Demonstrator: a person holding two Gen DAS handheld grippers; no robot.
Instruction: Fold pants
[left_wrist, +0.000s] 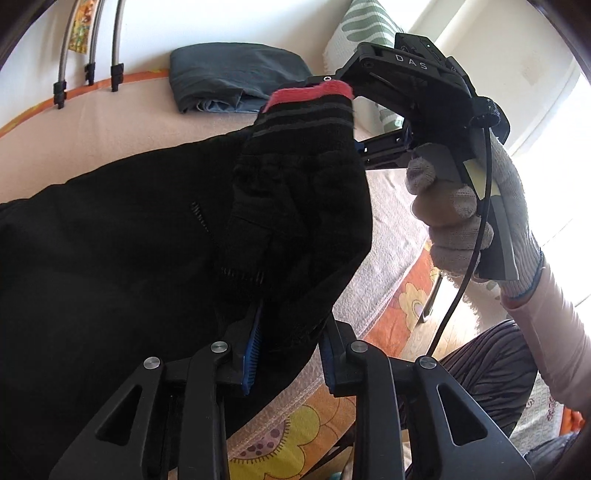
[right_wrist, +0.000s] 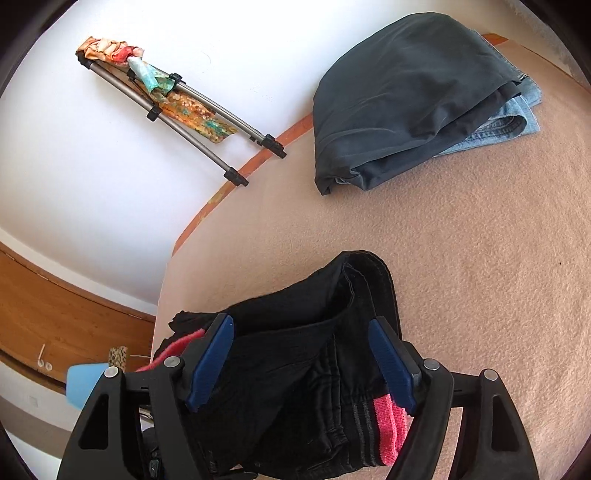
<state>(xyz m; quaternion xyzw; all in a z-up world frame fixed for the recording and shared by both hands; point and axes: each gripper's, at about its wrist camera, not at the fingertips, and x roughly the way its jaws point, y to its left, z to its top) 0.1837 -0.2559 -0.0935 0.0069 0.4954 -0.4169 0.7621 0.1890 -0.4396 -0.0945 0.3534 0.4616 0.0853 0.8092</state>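
From the left wrist camera, the black fleece-lined pants with a pink-and-grey striped waistband (left_wrist: 155, 236) spread across the pale peach blanket covering the bed (left_wrist: 92, 133), with the waistband end lifted off the surface and bunched upward toward the centre of the frame. The left gripper (left_wrist: 291, 343) has its blue-padded fingers (left_wrist: 253, 354) closed on a thick fold of that black fabric — cloth fills the whole gap between the pads. Beyond the raised waistband, the right gripper (left_wrist: 364, 146), a black tool held by a hand in a grey knit glove (left_wrist: 461, 218), reaches in from the right; its fingertips are hidden behind the cloth in this view. A folded stack of dark grey pants over light blue jeans (left_wrist: 232, 79) lies at the far edge of the bed near the wall, well apart from the black pants. A flower-patterned orange sheet (left_wrist: 280, 432) shows at the near bed edge. From the right wrist camera, the right gripper (right_wrist: 301, 363) has its blue pads (right_wrist: 391, 365) on either side of the bunched waistband, the pink trim (right_wrist: 388, 428) showing just beside the right pad; the fabric sits between the pads, gripped. The black pants (right_wrist: 295, 369) hang over the peach blanket (right_wrist: 480, 277), and the folded grey-and-denim stack (right_wrist: 406, 96) rests farther off beside the white wall, where grey metal rods with black clips (right_wrist: 207, 122) lean.
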